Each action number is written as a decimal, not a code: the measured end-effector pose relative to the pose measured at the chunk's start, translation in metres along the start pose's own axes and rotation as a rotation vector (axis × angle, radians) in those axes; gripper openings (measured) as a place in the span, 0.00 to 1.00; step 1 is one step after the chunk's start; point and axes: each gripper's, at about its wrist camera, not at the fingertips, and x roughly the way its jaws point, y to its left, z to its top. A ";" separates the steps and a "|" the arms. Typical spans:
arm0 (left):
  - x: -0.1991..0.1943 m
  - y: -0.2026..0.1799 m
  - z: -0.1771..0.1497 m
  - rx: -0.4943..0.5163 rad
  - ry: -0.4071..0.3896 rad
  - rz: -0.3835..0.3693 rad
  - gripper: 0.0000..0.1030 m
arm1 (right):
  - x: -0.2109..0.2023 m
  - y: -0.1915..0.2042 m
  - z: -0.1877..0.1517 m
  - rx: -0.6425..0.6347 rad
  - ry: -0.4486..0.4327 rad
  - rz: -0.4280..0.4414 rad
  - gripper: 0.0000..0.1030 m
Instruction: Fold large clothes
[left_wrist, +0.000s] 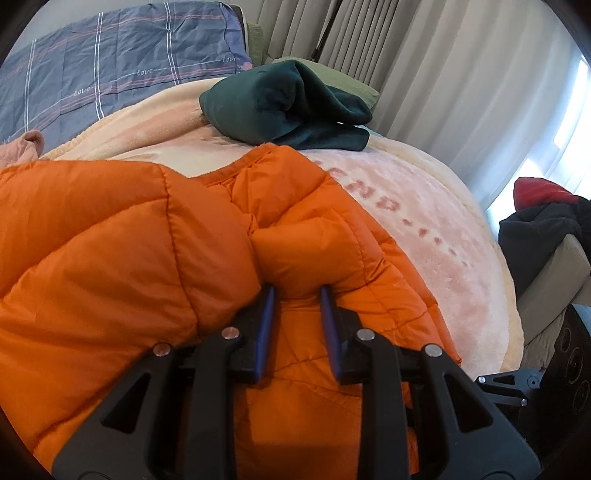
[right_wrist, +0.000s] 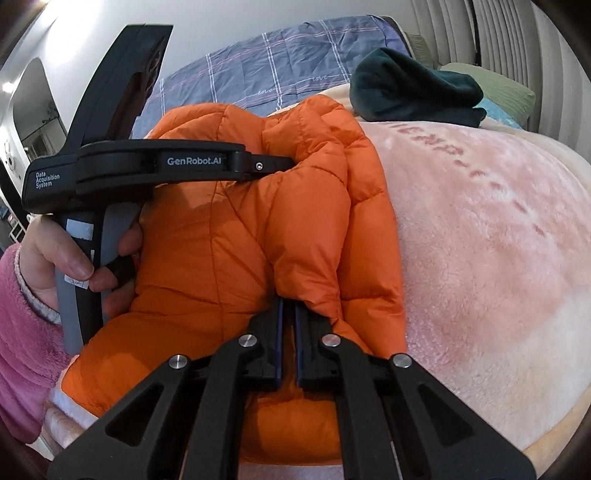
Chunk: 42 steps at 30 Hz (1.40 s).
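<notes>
An orange puffer jacket (left_wrist: 122, 236) lies bunched on a pink fleece blanket (left_wrist: 436, 221) on a bed. My left gripper (left_wrist: 297, 290) is shut on a thick fold of the jacket, its blue-padded fingers pressed into the padding. In the right wrist view the jacket (right_wrist: 229, 240) is folded into a puffy roll. My right gripper (right_wrist: 289, 301) is shut on the jacket's fold near the front edge of the bed. The left gripper's body shows in the right wrist view, its tip (right_wrist: 284, 164) buried in the jacket's upper fold.
A dark green folded garment (left_wrist: 284, 105) lies further back on the blanket, also in the right wrist view (right_wrist: 413, 90). A blue plaid pillow (left_wrist: 110, 74) is behind. A chair with dark and red clothes (left_wrist: 546, 221) stands right of the bed. Curtains (left_wrist: 424, 55) hang behind.
</notes>
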 end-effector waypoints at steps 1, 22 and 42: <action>-0.001 -0.002 0.000 0.008 -0.001 0.009 0.26 | -0.001 0.001 0.000 -0.008 -0.002 -0.003 0.03; -0.007 0.003 0.004 0.021 0.004 0.020 0.27 | 0.018 -0.014 0.023 0.035 -0.014 0.028 0.01; -0.027 0.134 -0.028 -0.174 -0.057 0.151 0.03 | 0.029 -0.019 0.027 0.027 -0.012 0.039 0.00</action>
